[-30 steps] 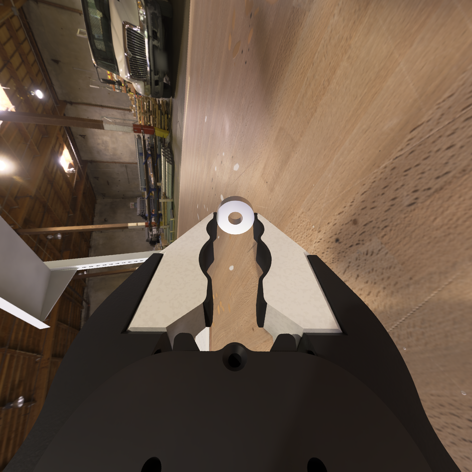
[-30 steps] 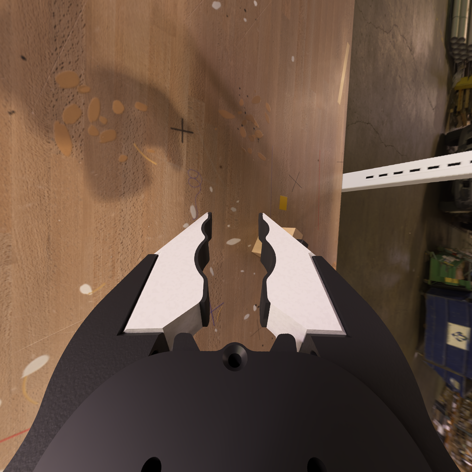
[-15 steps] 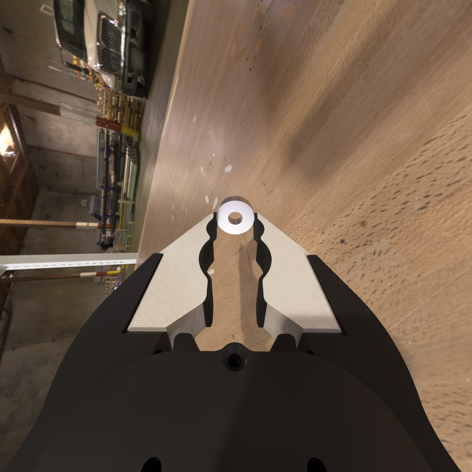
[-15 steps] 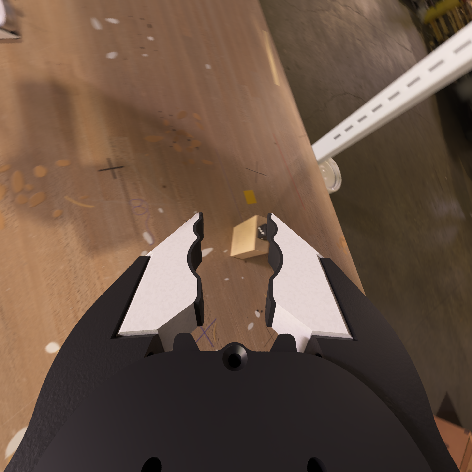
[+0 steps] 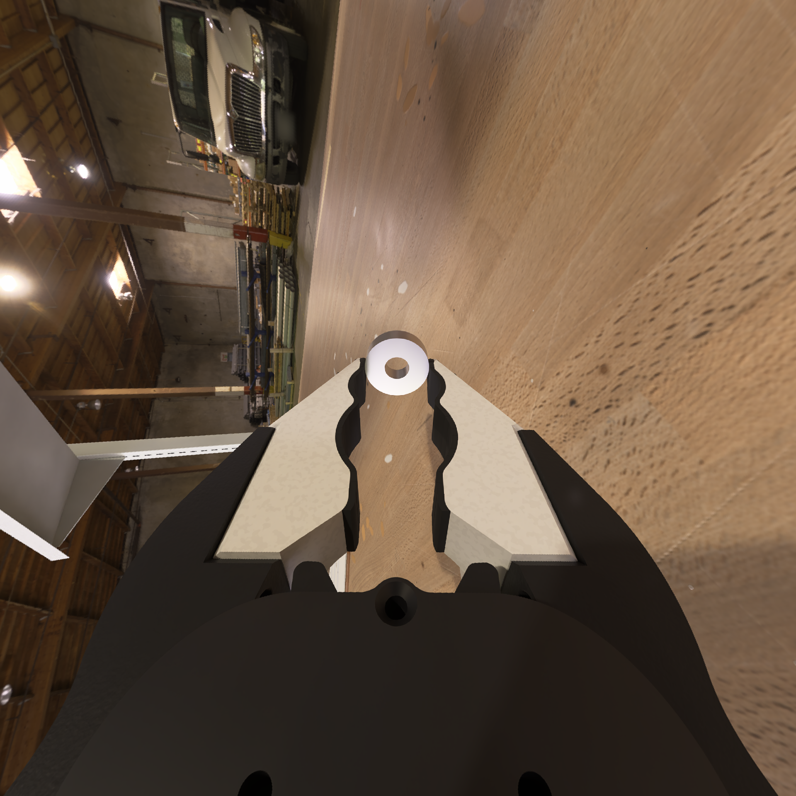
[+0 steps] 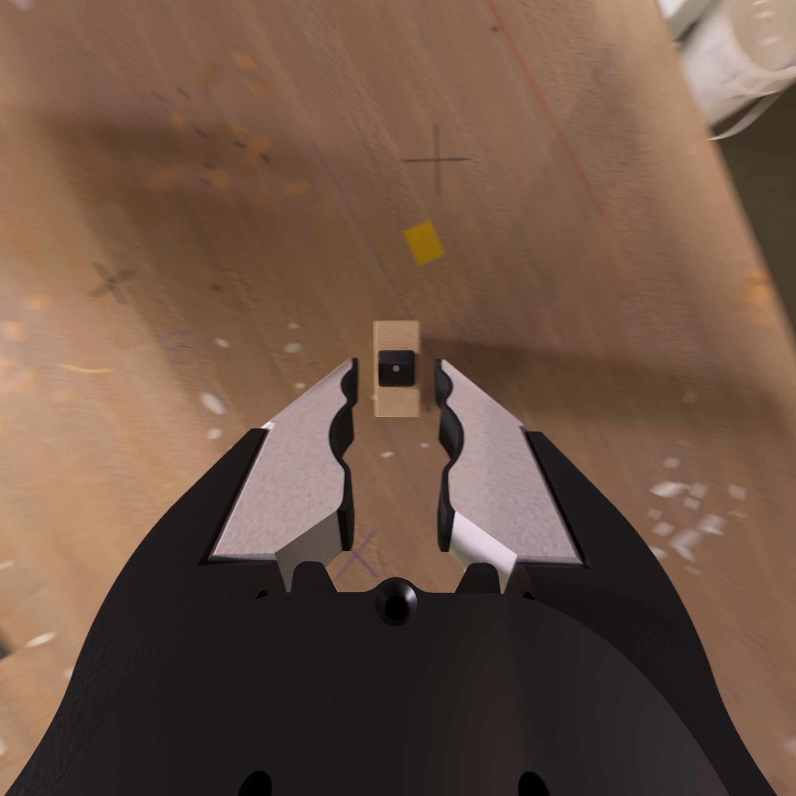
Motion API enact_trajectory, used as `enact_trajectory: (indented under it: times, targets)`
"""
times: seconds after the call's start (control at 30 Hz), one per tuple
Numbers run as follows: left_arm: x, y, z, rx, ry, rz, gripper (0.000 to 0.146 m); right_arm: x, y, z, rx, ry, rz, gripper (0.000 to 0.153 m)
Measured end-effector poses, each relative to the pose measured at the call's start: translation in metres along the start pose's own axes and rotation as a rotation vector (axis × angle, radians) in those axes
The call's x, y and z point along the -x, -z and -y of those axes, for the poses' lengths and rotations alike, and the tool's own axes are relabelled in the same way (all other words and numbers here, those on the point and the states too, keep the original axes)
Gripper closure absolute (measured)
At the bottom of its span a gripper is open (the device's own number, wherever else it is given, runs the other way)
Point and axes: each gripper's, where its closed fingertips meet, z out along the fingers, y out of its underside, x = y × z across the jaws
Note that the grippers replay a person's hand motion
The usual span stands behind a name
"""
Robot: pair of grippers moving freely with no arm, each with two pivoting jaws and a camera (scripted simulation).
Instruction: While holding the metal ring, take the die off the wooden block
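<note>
My left gripper is shut on the metal ring, a pale flat washer with a round hole, pinched at the fingertips above the wooden table. In the right wrist view, a black die with one white dot facing me sits on a small light wooden block on the table. My right gripper is open and empty above them, with the die and block centred between the fingertips, which stand apart from both.
A yellow patch lies on the table beyond the block. The table's edge runs at the right, with a white leg and foot beyond it. A white shelf bracket and a truck are off the table's left.
My right gripper has swung over the block and die, which moved from beside its right finger to the middle between the fingertips, now seen from above. The left view swayed, ring still gripped.
</note>
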Motion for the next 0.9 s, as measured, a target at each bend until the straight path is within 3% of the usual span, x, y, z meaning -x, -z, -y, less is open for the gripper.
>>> enact_trajectory:
  times: [0.07, 0.33, 0.7, 0.9]
  targets:
    - [0.000, 0.000, 0.000, -0.001, 0.010, -0.001, 0.118, -0.011, -0.001, -0.002, 0.030, 0.101, -0.155, 0.135]
    - [-0.001, -0.001, -0.004, 0.004, 0.133, -0.054, 0.118, -0.005, 0.002, 0.001, -0.218, 0.156, -0.294, 0.135]
    - [-0.001, -0.002, -0.005, 0.007, 0.133, -0.048, 0.118, -0.011, 0.006, 0.009, -0.417, 0.269, -0.415, 0.135]
    - [0.000, -0.002, -0.005, 0.010, 0.136, -0.048, 0.118, -0.023, 0.028, 0.027, -0.546, 0.325, -0.517, 0.135]
